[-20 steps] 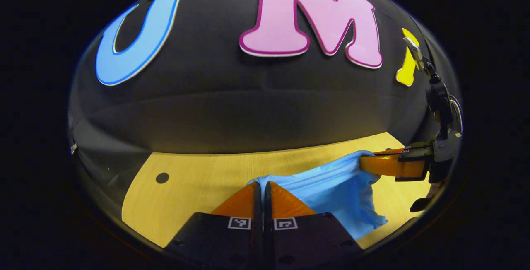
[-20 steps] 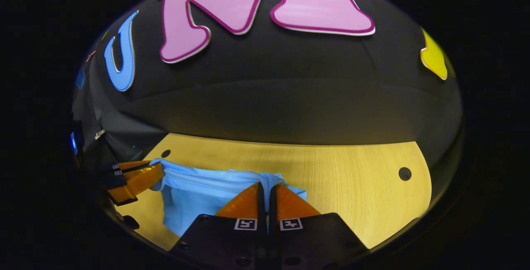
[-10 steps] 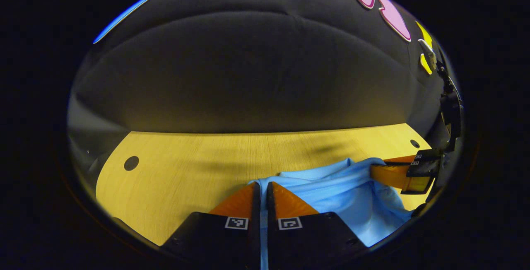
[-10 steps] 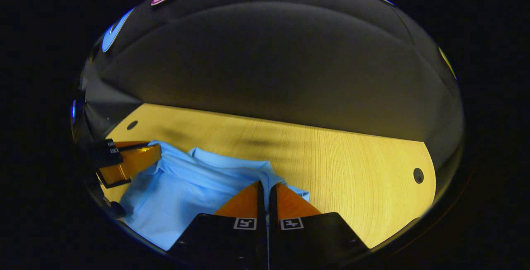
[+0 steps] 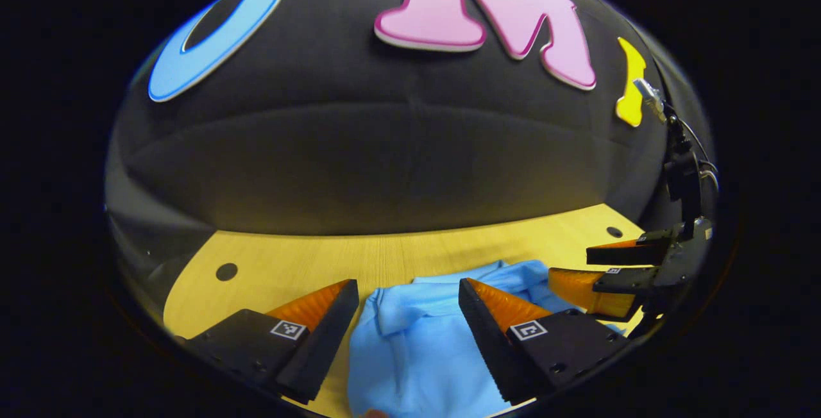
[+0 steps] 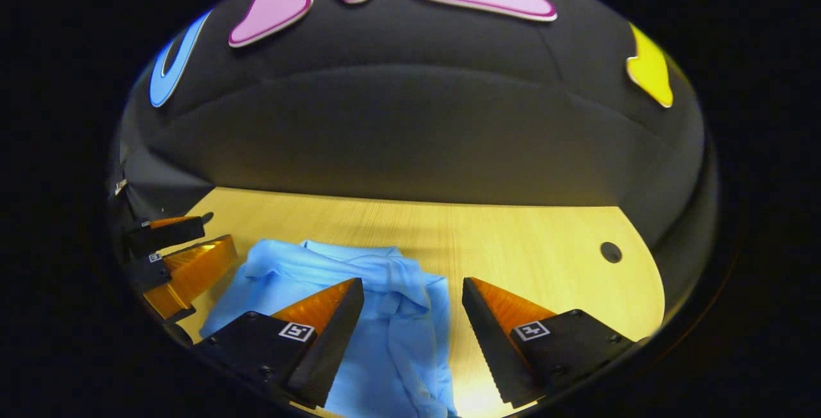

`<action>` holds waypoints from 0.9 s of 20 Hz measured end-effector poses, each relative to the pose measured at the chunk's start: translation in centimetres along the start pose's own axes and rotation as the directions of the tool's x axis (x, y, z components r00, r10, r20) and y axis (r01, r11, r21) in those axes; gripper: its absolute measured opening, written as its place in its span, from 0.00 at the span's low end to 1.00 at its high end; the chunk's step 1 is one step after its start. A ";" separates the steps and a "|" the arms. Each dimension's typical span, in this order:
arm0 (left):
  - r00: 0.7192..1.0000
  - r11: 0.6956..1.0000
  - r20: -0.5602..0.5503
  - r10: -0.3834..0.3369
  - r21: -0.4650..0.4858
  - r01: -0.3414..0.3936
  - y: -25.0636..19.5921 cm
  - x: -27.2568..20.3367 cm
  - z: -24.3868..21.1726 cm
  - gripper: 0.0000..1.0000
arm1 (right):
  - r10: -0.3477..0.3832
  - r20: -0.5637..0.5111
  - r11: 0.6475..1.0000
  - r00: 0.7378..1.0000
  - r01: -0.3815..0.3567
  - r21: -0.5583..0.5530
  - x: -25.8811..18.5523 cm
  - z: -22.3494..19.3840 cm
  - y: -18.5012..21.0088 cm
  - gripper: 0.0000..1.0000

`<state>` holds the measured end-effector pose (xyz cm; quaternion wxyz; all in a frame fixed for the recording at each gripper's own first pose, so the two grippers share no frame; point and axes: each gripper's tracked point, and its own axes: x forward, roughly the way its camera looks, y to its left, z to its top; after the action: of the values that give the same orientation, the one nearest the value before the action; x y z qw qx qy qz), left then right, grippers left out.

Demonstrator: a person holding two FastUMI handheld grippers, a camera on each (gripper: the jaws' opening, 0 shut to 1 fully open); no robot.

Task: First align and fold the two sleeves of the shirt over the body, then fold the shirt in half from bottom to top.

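Both tools are wide open now, and the blue shirt (image 5: pixel 417 347) lies loose on the wooden table (image 5: pixel 308 261). In the left gripper view, the left gripper (image 5: pixel 408 299) has its fingers spread far apart with nothing between them but cloth lying flat below; the shirt sits right under and ahead of the gap, its folded edge showing just past the fingertips. Off to that tool's right, the right gripper (image 5: pixel 593 267) hangs just beside the shirt's far edge, fingers parted, holding nothing. Switch to the right gripper view: the right gripper (image 6: pixel 414 293) is just as wide, gripping nothing, and the shirt (image 6: pixel 385 328) lies beneath the gap and spreads to the tool's left, rumpled along its top edge. Further left, the left gripper (image 6: pixel 192 245) sits at the shirt's other side, its fingers apart too. To the right of this tool, bare table (image 6: pixel 545 258) with a small dark hole (image 6: pixel 610 252).
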<state>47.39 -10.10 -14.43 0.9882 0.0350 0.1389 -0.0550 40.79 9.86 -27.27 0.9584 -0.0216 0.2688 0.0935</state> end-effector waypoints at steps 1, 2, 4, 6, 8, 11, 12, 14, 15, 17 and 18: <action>1.000 1.000 0.014 -0.003 0.000 0.003 -0.3 -2.2 0.6 0.99 | -0.006 0.016 1.000 1.000 0.006 -0.003 -1.8 0.4 -0.1 0.96; 1.000 1.000 0.006 -0.014 -0.005 0.014 -0.8 -4.4 0.9 0.99 | -0.015 0.027 1.000 1.000 0.015 -0.004 -3.6 0.7 -0.2 0.96; 1.000 1.000 0.007 -0.010 -0.016 0.010 -1.8 -8.9 1.4 0.99 | -0.022 0.038 1.000 0.999 0.023 -0.009 -7.1 0.4 -0.4 0.96; 0.999 1.000 0.033 -0.001 -0.012 0.002 -2.3 -13.6 2.0 1.00 | -0.041 0.038 0.999 0.998 0.042 -0.019 -10.9 -0.2 -0.8 0.96; 0.998 1.000 0.057 -0.004 -0.003 0.004 -3.4 -18.5 2.3 0.99 | -0.044 0.047 0.999 0.998 0.045 -0.015 -14.9 -0.8 -0.7 0.96; 0.995 0.999 0.097 0.019 -0.039 -0.015 -3.9 -26.4 2.4 0.99 | -0.035 0.056 0.999 0.998 0.033 0.030 -21.4 -2.3 -0.1 0.96; 0.993 0.998 0.116 0.032 -0.054 -0.026 -3.9 -29.0 2.6 0.99 | -0.033 0.060 0.998 0.998 0.030 0.048 -23.6 -2.7 0.1 0.96; 0.988 0.996 0.144 0.055 -0.071 -0.045 -3.7 -33.7 2.4 0.99 | -0.039 0.085 0.997 0.996 0.033 0.072 -27.8 -3.1 0.0 0.96; 0.986 0.996 0.153 0.060 -0.077 -0.049 -3.7 -36.0 2.0 0.99 | -0.041 0.097 0.996 0.994 0.034 0.078 -30.0 -3.7 0.6 0.96; 0.984 0.996 0.165 0.064 -0.071 -0.053 -3.9 -40.1 1.5 0.99 | -0.036 0.126 0.996 0.991 0.025 0.086 -33.6 -3.6 0.8 0.96; 0.983 0.997 0.170 0.067 -0.059 -0.058 -4.0 -41.9 1.2 0.99 | -0.031 0.139 0.996 0.990 0.019 0.088 -35.4 -3.5 0.9 0.95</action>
<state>7.23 -9.97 -1.88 0.9983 0.0079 0.0535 -0.0229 9.14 4.51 -11.90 0.9761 0.0229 0.2041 0.0709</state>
